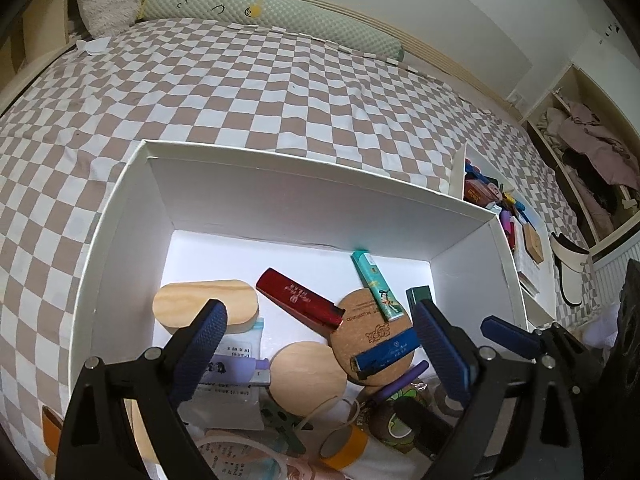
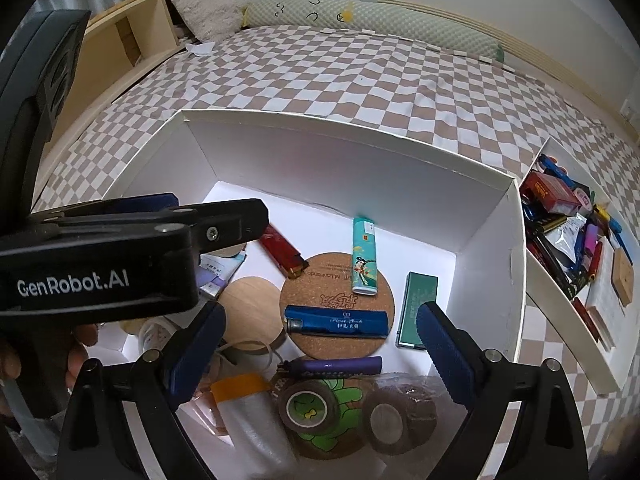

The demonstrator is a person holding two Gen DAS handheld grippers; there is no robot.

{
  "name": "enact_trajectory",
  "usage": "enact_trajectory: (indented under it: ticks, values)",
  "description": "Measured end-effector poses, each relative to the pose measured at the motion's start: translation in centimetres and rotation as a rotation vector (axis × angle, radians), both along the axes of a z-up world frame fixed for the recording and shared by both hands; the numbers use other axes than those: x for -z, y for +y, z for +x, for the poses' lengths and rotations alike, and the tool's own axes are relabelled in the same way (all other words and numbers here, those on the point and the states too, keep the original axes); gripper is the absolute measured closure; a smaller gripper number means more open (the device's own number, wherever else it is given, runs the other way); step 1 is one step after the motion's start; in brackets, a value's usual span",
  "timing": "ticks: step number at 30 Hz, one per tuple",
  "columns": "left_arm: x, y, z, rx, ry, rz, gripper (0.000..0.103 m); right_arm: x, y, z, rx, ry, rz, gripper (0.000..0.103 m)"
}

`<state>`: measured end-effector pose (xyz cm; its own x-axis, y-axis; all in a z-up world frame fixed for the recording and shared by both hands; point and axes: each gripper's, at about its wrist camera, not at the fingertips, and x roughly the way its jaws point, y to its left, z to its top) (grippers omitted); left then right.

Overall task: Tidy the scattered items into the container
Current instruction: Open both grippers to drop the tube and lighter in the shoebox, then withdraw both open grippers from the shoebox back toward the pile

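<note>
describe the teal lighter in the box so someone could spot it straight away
Start at the big white box on the checkered bed, then find the round cork coaster inside. The teal lighter lies partly across its far edge, the only lighter bearing a cartoon figure.

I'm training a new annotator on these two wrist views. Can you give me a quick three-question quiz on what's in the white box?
1. True or false: the blue lighter lies on the cork coaster.
2. Which lighter lies with one end near the far wall of the white box? A) the teal lighter B) the purple lighter C) the blue lighter
3. Fill in: both the left gripper and the right gripper are ____ and hold nothing.

Key: 1 true; 2 A; 3 open.
</note>
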<state>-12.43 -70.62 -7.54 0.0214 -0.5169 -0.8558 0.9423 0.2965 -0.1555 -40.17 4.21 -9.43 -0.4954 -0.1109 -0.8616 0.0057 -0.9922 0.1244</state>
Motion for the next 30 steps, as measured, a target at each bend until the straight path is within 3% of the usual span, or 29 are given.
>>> enact_trajectory:
  ticks: [30]
  values:
    - [-5.3, 3.9, -2.6, -0.093, -0.059, -0.068, 0.008, -4.7, 0.6, 4.2, 0.073, 0.07, 0.015, 0.007]
